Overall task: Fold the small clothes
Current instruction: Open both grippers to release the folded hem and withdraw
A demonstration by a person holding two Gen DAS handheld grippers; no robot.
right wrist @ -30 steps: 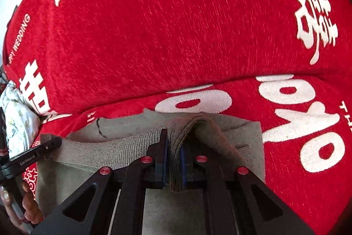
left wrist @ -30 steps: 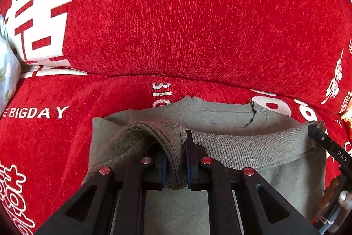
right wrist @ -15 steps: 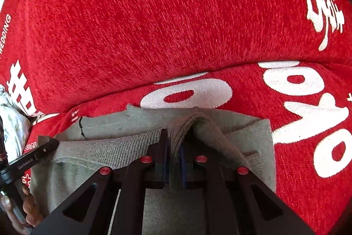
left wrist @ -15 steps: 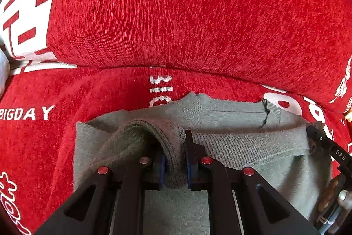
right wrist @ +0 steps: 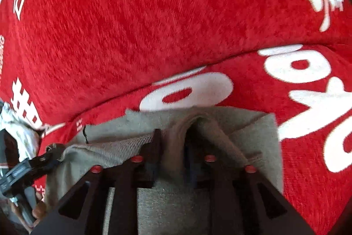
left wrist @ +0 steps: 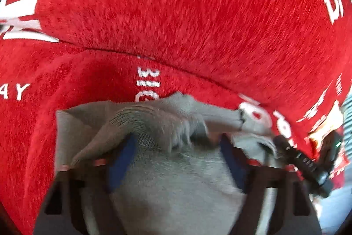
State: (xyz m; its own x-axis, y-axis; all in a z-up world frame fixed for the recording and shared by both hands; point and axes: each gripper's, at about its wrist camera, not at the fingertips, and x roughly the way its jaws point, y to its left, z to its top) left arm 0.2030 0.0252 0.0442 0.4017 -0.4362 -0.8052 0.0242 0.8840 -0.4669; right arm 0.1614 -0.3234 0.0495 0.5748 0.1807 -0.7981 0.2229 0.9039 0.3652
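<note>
Grey knit garment point(left wrist: 180, 171) spread flat on the seat of a red plush sofa point(left wrist: 176, 3), close under the swell of the backrest. Soft, slightly fuzzy cloth, with a ribbed band doubled over along the far side and a small dark stitch mark near one edge. Sofa cover thick-piled, woven with large white characters and letters.

Left claw point(left wrist: 176, 160) spread wide, blue-padded fingers point(left wrist: 120, 165) well apart, a hump of ribbed band draped loose over the left finger; blurred, so actual contact hard to judge. Right claw point(right wrist: 173, 147) pressed together on a raised fold of the same garment point(right wrist: 176, 208), cloth peaked up between the dark fingers point(right wrist: 154, 147).

Far edge of the garment just short of the seam between seat and backrest. Bare red seat open to the left in the left wrist view and to the right in the right wrist view. Left corner of the cloth square and flat; right corner likewise in the right wrist view. Pale floral fabric point(right wrist: 19, 133) at the left border of the right wrist view. Opposite claw visible at the garment's side edge in each view.
</note>
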